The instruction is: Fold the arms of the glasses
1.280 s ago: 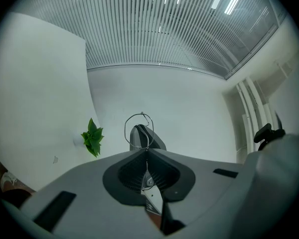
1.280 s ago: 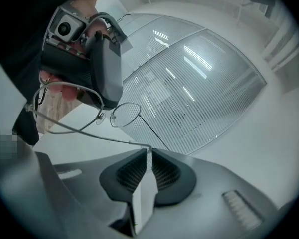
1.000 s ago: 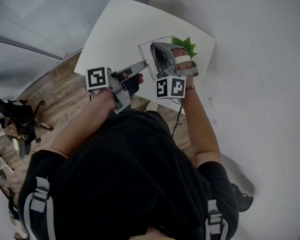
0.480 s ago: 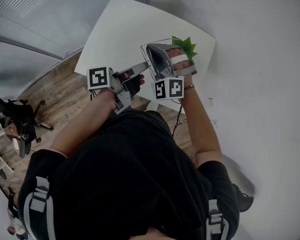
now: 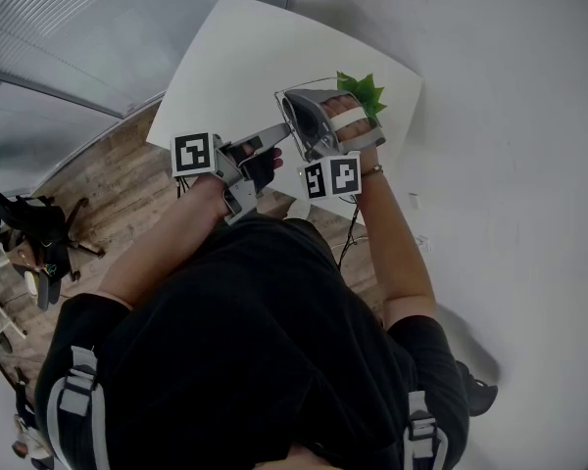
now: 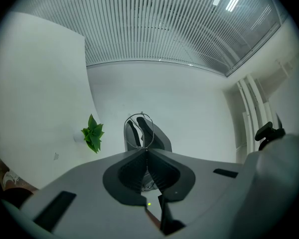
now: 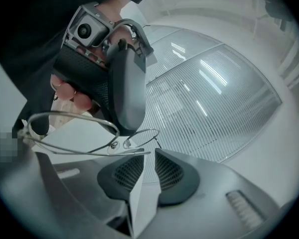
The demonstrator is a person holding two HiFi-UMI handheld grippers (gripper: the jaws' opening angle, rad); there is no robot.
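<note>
Thin wire-rimmed glasses (image 7: 84,133) hang in the air over the white table (image 5: 225,57), between my two grippers. My left gripper (image 6: 146,150) is shut on the frame near the lens ring (image 6: 138,128) and points level at the right gripper (image 5: 286,103). In the right gripper view one glasses arm (image 7: 89,151) lies across the tip of the left pad (image 7: 122,176), ending at the gap. The right gripper (image 7: 150,156) has its jaws opening, with a narrow gap showing and the pads not pressing on the wire. The left gripper (image 5: 282,128) sits just below-left of the right one.
A small green plant (image 5: 363,91) stands at the table's far right corner, close behind the right gripper, and also shows as a plant (image 6: 93,133) in the left gripper view. Wood floor (image 5: 98,174) lies left of the table, with a white wall and ribbed glass panels around.
The right gripper has rolled slightly and edged a little left, nearer the left gripper. The left gripper has stayed where it was, still holding the glasses.
</note>
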